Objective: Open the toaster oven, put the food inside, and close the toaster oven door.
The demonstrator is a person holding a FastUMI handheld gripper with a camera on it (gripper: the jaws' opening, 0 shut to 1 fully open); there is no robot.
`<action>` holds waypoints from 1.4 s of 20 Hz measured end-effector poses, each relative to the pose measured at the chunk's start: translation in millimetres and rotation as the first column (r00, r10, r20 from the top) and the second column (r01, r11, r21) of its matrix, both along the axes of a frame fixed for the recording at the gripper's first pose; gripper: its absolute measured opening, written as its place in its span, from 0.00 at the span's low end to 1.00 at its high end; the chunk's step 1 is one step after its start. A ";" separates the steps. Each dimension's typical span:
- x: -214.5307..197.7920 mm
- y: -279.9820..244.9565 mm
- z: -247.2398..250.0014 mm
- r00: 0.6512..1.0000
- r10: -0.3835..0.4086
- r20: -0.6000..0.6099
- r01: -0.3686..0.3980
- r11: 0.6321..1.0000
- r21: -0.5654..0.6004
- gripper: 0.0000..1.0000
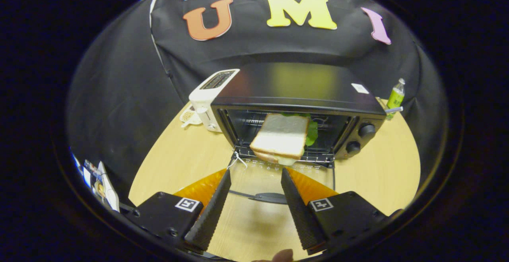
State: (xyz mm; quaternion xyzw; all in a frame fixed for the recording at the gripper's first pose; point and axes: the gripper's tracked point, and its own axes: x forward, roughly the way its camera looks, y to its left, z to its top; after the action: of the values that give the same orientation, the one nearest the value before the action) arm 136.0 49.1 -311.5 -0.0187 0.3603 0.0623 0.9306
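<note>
The black toaster oven [298, 83] stands on the wooden table with its glass door [254, 184] folded down flat toward me, the handle [270, 197] nearest me. A sandwich [281, 136] of white bread with green lettuce lies on the wire rack in the oven's mouth, its near corner at the rack's front edge. My gripper [255, 171] is open above the lowered door, just short of the sandwich. Nothing is between the fingers, and they do not touch the sandwich.
A white slot toaster [206, 99] stands against the oven's left side, with a small cup [189, 117] beside it. A green bottle [395, 95] stands behind the oven's right corner. Two knobs [366, 130] are on the oven's right front. Bare table [179, 154] lies left and right of the door.
</note>
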 end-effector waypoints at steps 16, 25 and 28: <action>-49.9 -70.3 -90.7 0.996 -0.083 -0.043 0.080 0.995 -0.061 0.86; -28.9 -60.7 -159.1 0.986 -0.130 -0.103 0.124 0.990 -0.068 0.86; -21.5 -64.3 -163.7 0.983 -0.161 -0.091 0.153 0.984 -0.093 0.86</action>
State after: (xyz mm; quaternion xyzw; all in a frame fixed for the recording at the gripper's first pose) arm 114.5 -15.2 -475.2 -0.0270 0.4081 -0.0260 0.9122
